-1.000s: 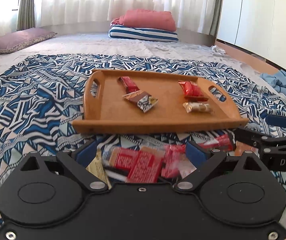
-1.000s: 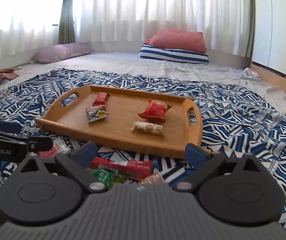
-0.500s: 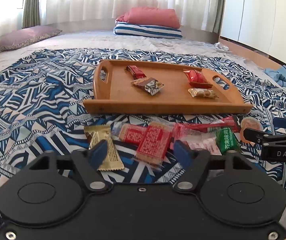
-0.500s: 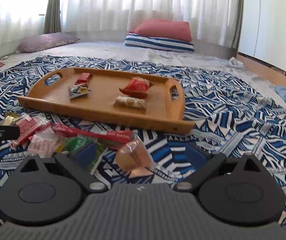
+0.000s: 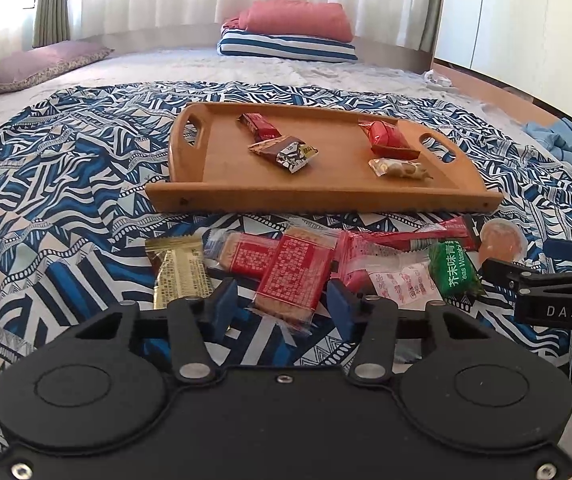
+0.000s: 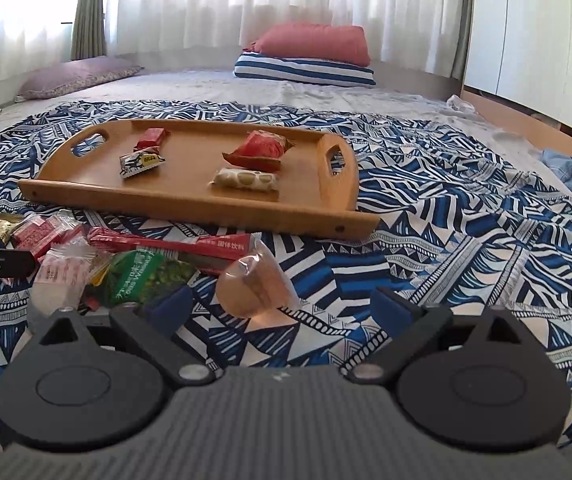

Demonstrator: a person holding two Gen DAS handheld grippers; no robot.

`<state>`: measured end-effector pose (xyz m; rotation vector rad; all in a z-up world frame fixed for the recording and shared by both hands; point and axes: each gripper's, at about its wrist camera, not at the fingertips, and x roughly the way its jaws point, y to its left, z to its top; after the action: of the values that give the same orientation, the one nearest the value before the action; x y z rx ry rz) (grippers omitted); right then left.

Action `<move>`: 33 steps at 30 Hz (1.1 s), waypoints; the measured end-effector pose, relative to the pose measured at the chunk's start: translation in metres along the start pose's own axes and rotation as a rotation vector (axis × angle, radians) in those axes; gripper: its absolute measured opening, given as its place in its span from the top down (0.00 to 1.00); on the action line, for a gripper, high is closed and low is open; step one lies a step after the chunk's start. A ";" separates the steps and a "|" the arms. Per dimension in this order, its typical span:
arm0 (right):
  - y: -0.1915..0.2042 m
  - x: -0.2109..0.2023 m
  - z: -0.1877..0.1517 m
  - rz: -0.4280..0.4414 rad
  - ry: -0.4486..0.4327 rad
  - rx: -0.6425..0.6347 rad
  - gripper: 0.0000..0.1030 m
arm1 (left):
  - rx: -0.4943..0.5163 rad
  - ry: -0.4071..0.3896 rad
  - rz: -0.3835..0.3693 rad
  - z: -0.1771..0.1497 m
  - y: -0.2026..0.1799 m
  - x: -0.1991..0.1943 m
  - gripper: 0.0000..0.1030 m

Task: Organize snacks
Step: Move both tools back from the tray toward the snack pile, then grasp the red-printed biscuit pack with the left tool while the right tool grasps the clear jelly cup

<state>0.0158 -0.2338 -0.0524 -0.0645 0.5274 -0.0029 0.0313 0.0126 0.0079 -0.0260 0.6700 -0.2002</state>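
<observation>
- Four snacks on the wooden tray (image 5: pixel 214 184), which sits on the patterned blanket (image 5: pixel 54 184) mid-bed: red bar (image 5: pixel 260 126) and brown-and-white packet (image 5: pixel 292 154) toward its left end, red pouch (image 5: pixel 386 138) and nut bar (image 5: pixel 400 169) toward its right end.
- Loose pile on the blanket just off the tray's near edge: gold packet (image 5: pixel 178 272), red cracker pack (image 5: pixel 296 276), long red stick (image 6: pixel 174 246), green wasabi-pea bag (image 5: pixel 454 268), clear jelly cup (image 6: pixel 256 286).
- Left gripper (image 5: pixel 282 308): fingers closing, red cracker pack between them, pads not yet pressing on it.
- Right gripper (image 6: pixel 282 306): fingers spread wide, released; jelly cup lies between them, nearer the left finger, untouched.
- Pillows (image 6: pixel 310 54) stacked at the bed's far edge.
</observation>
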 end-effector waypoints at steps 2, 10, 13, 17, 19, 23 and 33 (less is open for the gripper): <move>0.000 0.002 0.000 -0.001 0.006 0.004 0.02 | 0.002 0.001 0.002 0.000 -0.001 0.002 0.54; 0.003 0.008 -0.001 0.000 0.016 0.001 0.02 | 0.069 0.006 0.047 -0.001 -0.010 0.011 0.54; 0.002 0.010 0.000 0.002 0.020 0.011 0.02 | 0.072 0.007 0.045 0.000 -0.012 0.012 0.54; 0.001 0.012 -0.001 0.006 0.028 0.020 0.03 | 0.062 0.014 0.029 0.002 -0.010 0.015 0.54; 0.001 0.013 -0.001 0.007 0.029 0.017 0.03 | 0.061 0.015 0.025 0.003 -0.009 0.015 0.55; 0.002 0.014 0.000 0.013 0.029 0.010 0.06 | 0.064 0.020 0.009 0.004 -0.009 0.015 0.62; 0.005 0.011 0.003 0.037 0.018 0.008 0.29 | 0.052 0.028 -0.008 0.005 -0.010 0.010 0.69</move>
<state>0.0265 -0.2286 -0.0558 -0.0467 0.5462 0.0310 0.0406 0.0002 0.0063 0.0239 0.6928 -0.2255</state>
